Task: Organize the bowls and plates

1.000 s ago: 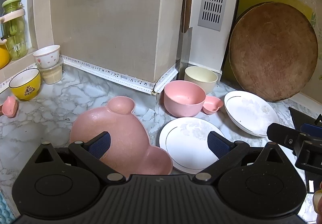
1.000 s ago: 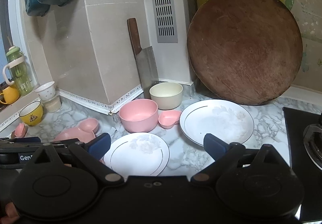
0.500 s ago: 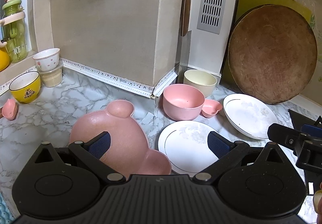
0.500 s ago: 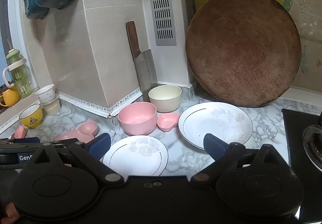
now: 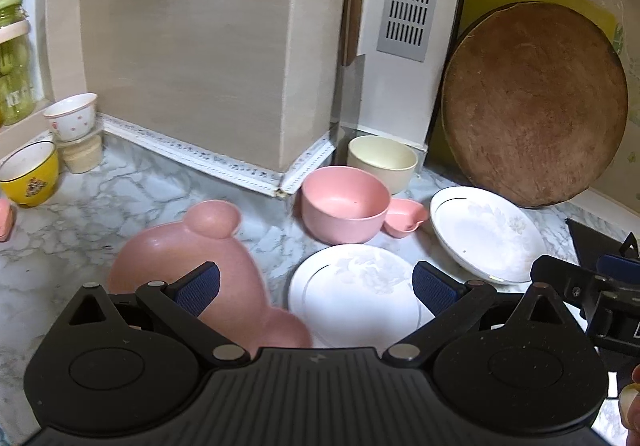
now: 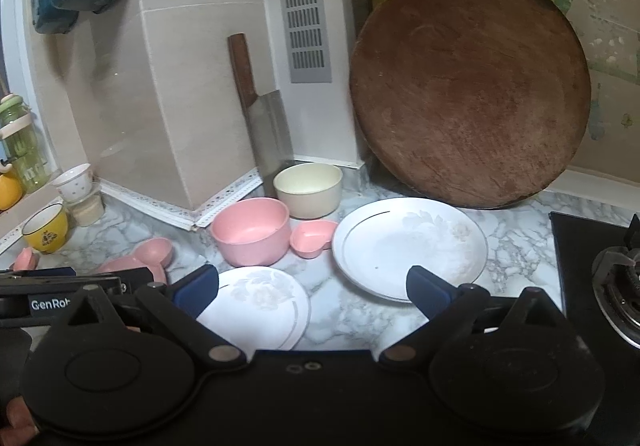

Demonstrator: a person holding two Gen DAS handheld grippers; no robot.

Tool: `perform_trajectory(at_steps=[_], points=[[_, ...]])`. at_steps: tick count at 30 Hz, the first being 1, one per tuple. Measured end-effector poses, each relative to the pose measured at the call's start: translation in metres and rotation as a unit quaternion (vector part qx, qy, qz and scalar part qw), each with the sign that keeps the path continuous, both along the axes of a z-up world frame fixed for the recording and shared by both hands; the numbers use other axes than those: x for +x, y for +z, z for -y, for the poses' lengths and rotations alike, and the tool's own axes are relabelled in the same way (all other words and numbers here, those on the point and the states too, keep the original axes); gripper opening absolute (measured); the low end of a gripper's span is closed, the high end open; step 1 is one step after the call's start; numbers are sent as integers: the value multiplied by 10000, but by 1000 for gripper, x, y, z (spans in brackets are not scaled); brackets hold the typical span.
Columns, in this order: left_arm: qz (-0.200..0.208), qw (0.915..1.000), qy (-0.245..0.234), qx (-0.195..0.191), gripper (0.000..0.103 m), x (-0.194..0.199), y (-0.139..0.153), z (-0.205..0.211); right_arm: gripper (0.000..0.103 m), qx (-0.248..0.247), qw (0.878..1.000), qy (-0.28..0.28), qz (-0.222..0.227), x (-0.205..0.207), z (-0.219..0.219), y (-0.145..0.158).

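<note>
On the near counter both spread grippers, left gripper (image 5: pixel 316 282) and right gripper (image 6: pixel 312 286), hover over the small white plate (image 5: pixel 352 294) (glazed, slippery, breakable), best pinched at its rim

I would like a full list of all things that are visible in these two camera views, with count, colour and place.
plate: 2, white; one by the stove, smaller plate in front
bear-shaped plate: 1, pink, left of the smaller plate
pink bowl: 1, near the wall corner
cream bowl: 1, behind the pink bowl
heart dish: 1, pink, between pink bowl and plate
yellow cup: 1, far left
spotted cup: 1, white, on a small jar
cutting board: 1, brown, round, leaning on the wall
cleaver: 1, upright in the corner
stove: 1, black, right
left gripper: open, empty
right gripper: open, empty
</note>
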State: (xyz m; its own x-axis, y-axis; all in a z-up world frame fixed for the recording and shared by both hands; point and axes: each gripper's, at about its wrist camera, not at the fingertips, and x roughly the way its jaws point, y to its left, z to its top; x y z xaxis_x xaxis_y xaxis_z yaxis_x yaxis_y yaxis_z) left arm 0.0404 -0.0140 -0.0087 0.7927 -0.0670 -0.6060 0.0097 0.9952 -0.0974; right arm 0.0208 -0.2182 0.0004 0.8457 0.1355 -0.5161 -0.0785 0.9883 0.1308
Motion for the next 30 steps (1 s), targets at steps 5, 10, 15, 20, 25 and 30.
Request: perform_trajectory(at_steps=[5,10,15,20,25,30], points=[[22,9998,-192,38,103,12,-2,21,102,34,10000,-71,57,10,16,0],[-65,9983,-576,-5,103,33,-5,46,101,-27,9999,-145,-50,25,38,-2],[-11,9965,-833,99,103,59,-6,73,101,-117,9987,-428,-236,50,70,-8],[-77,9948,-1007,113,103,90,-12,98,100,-430,9966,-494,-491,84,99,-19],[-291,9939,-1038,228,103,122,-25,118,98,-473,9950,-408,-779,125,124,-30],[-524,9930,-1042,169,103,149,-39,128,93,-646,9913,-298,-1110,162,140,-47]])
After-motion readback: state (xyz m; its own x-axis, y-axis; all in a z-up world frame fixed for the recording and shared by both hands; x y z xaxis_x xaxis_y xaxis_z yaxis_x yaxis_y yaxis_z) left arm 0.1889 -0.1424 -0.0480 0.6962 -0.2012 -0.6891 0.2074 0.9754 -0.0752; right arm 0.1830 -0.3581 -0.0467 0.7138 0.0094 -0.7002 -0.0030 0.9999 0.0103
